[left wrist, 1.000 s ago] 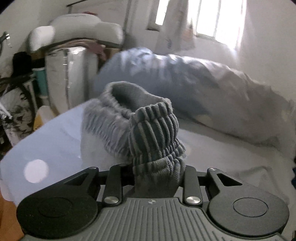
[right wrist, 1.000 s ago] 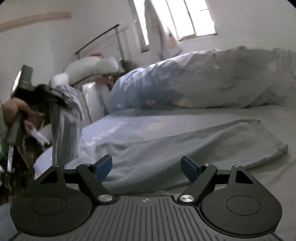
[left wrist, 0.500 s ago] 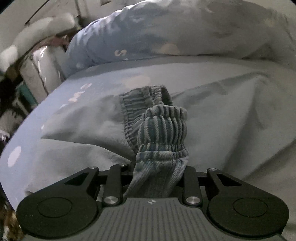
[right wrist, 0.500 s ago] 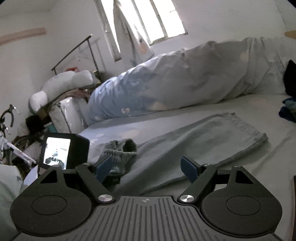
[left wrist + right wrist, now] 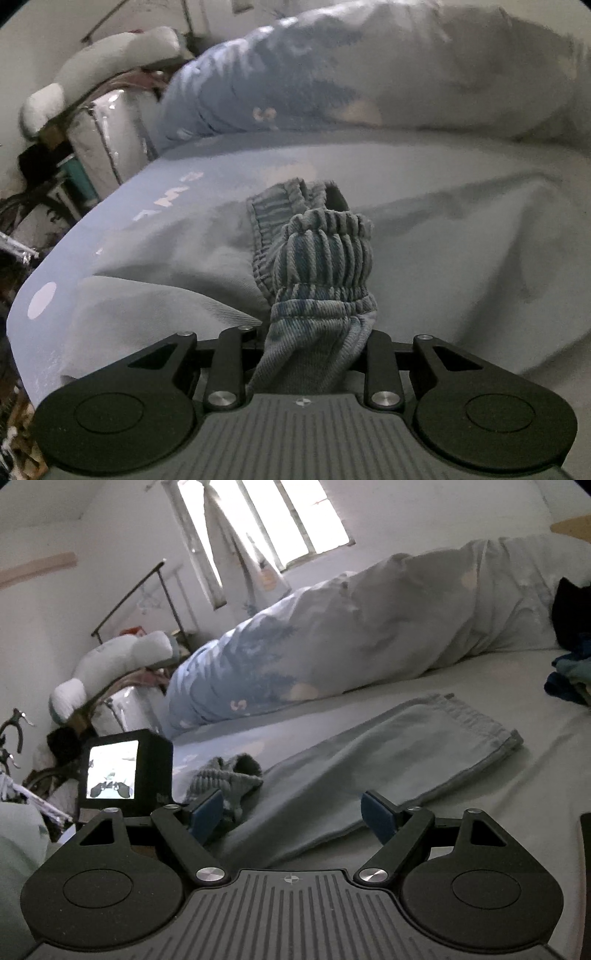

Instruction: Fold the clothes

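We hold the trousers [image 5: 461, 236] by their waistband [image 5: 325, 254] in the left gripper [image 5: 314, 343], whose 2 fingers pinch the gathered elastic between them. The garment lies on the bed [image 5: 535, 686], legs stretched toward the hem [image 5: 495, 731] and roughly flat, with the duvet [image 5: 369, 627] heaped behind it. The right gripper [image 5: 295, 814] hovers just above the near edge of the cloth with its 2 blue pads [image 5: 207, 812] spread wide and nothing between them. We judge the fabric to be soft, light and limp: it will sag and crease wherever it is unsupported, and thin layers may slip from a shallow pinch. The ribbed waistband is the thickest, firmest purchase. For the right gripper, we recommend the waistband's other end or the hem corner.
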A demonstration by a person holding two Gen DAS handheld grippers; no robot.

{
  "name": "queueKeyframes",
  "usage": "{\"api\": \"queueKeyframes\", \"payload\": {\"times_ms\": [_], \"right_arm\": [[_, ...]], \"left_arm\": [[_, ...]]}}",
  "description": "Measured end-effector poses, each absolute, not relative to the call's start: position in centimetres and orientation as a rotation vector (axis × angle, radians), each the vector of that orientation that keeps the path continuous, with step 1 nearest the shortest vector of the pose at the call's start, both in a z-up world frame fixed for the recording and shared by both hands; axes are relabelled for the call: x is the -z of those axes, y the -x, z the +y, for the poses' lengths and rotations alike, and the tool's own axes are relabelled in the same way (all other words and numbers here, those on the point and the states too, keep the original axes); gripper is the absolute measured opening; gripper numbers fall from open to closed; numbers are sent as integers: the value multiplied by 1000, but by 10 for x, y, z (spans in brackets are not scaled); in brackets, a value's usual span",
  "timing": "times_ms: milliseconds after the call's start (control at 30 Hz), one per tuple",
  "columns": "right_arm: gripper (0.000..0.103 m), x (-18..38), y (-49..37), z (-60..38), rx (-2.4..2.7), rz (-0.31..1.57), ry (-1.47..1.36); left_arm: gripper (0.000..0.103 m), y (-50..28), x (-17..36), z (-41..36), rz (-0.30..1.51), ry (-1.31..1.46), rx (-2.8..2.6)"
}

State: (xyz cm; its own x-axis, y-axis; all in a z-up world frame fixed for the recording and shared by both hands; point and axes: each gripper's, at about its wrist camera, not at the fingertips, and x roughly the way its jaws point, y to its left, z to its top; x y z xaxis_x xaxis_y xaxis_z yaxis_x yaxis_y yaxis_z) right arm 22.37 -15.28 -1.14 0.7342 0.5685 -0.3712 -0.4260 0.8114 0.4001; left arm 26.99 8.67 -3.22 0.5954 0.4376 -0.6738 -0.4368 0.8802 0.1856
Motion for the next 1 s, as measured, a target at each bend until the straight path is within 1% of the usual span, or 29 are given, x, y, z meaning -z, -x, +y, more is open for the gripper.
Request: {"api": "queueKeyframes", "payload": {"times_ms": [133, 200, 233, 267, 300, 333, 367, 433, 467, 500, 533, 633, 767, 933, 1000], "right_arm": [[84, 9, -223, -158, -547, 492, -320], [84, 9, -223, -161, -536, 481, -334], [84, 9, -223, -163, -528, 480, -340], [84, 10, -225, -165, -518, 483, -346], [84, 11, -226, -166, -508, 487, -347], [84, 12, -226, -167, -498, 491, -347], [84, 12, -227, -167, -491, 494, -347], [84, 14, -229, -171, -473, 497, -361], [84, 14, -230, -173, -468, 497, -369], [84, 15, -231, -175, -465, 496, -376], [84, 15, -231, -177, -459, 492, -380], [85, 14, -232, -183, -436, 473, -406], [85, 14, -234, -193, -425, 457, -461], [85, 19, -238, -190, -416, 473, -453], [85, 20, -239, -185, -442, 476, -440]], "left_arm": [[27, -275, 14, 65, 696, -2, -495], [27, -280, 11, 58, 686, 7, -478], [27, -284, 17, 51, 711, -11, -456], [29, -289, 23, 44, 741, -31, -433], [38, -301, 37, 43, 810, -66, -398], [40, -309, 52, 41, 877, -108, -365], [43, -307, 59, 35, 883, -172, -344], [59, -298, 64, 27, 858, -244, -294], [84, -291, 61, 28, 844, -210, -238], [103, -283, 57, 30, 842, -160, -151], [103, -275, 55, 29, 839, -138, -73], [103, -247, 49, 32, 821, -183, 33], [103, -212, 33, 66, 826, 2, 202], [103, -176, 15, 103, 769, 207, 332], [103, -162, 12, 119, 708, 272, 357]]}}
